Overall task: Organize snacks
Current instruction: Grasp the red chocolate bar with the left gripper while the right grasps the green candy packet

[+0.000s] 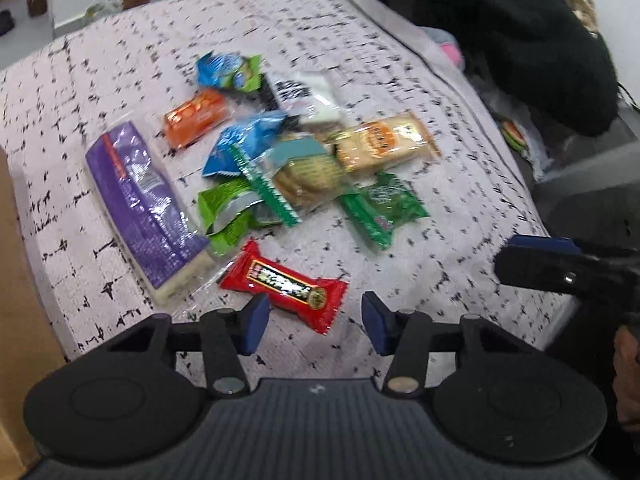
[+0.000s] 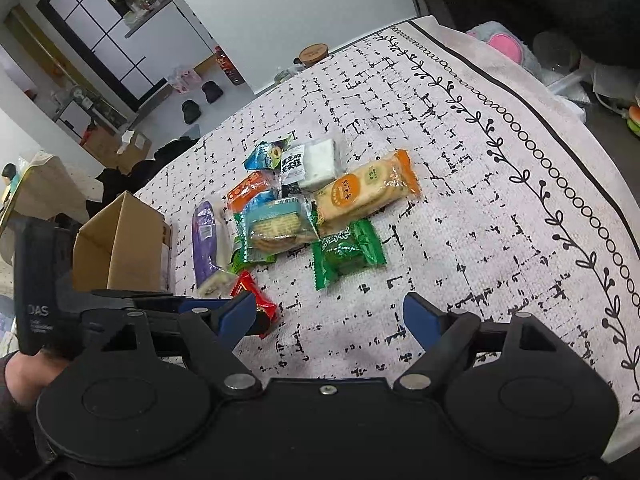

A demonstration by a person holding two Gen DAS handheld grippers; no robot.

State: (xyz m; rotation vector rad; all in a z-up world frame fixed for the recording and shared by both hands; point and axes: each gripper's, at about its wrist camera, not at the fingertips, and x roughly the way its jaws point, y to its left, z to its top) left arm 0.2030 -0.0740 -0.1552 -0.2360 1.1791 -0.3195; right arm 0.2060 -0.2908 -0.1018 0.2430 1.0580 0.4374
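— White cloth with black flecks [image 1: 400, 60] covers the surface; a heap of snacks [image 1: 280, 152] sits mid-frame, with a red candy bar [image 1: 286, 284] nearest, at lower centre.

— And the tongs?

— The left gripper [image 1: 316, 318] has its jaws partly apart, angled down just over the red bar, which lies between the blue pads; they don't touch it. The right gripper [image 2: 330, 316] stands wider, holding nothing, above bare cloth.

— Anything only one view gives?

— The right wrist view shows a cardboard box [image 2: 120, 240] at left and a hand [image 2: 28, 376] on the other handle.
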